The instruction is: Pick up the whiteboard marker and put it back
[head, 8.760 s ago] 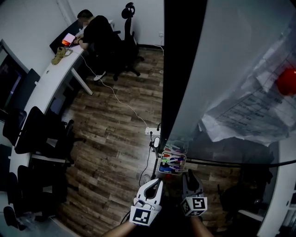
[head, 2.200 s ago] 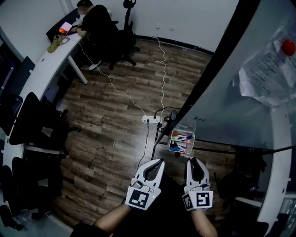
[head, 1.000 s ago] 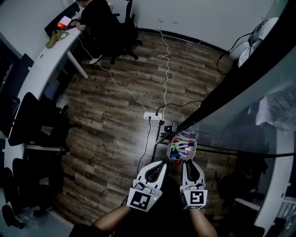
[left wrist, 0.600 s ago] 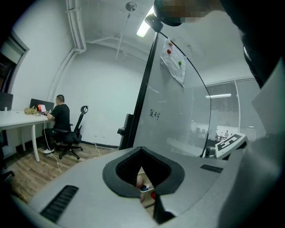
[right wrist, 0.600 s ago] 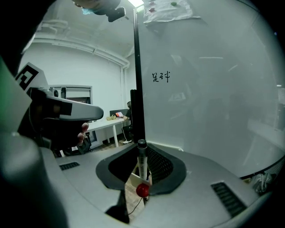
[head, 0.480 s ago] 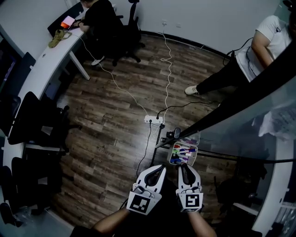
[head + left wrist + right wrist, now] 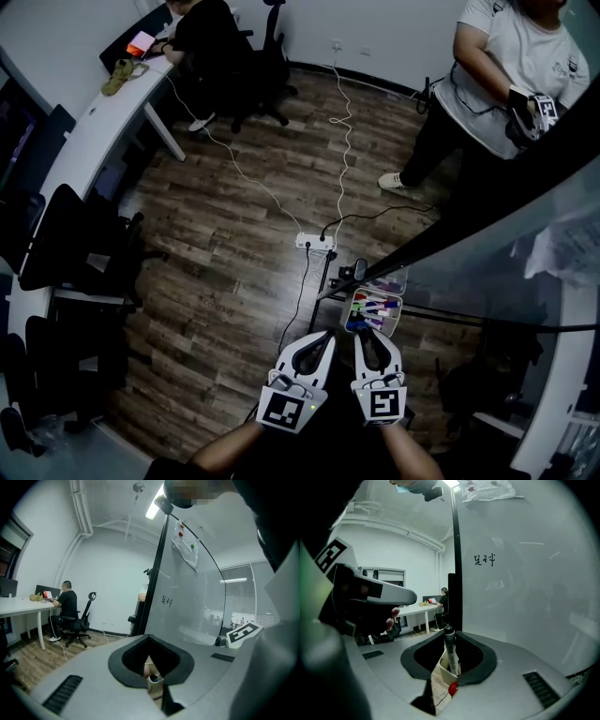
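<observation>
My right tongs [image 7: 364,336] pinch the whiteboard marker [image 7: 450,649], a slim grey barrel with a dark cap, standing upright between their dark pads. Those jaws have just been easing apart, yet both smooth grey fingers touch it. Its lower end sits over the translucent plastic tray [image 7: 397,296] of coloured pens at the foot of the glossy glass board [image 7: 506,244]. My left tongs [image 7: 322,337] are clenched on nothing, just beside.

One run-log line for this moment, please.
right tongs: holding whiteboard marker, jaws just opening | left tongs: shut, empty | marker box: beyond tips
</observation>
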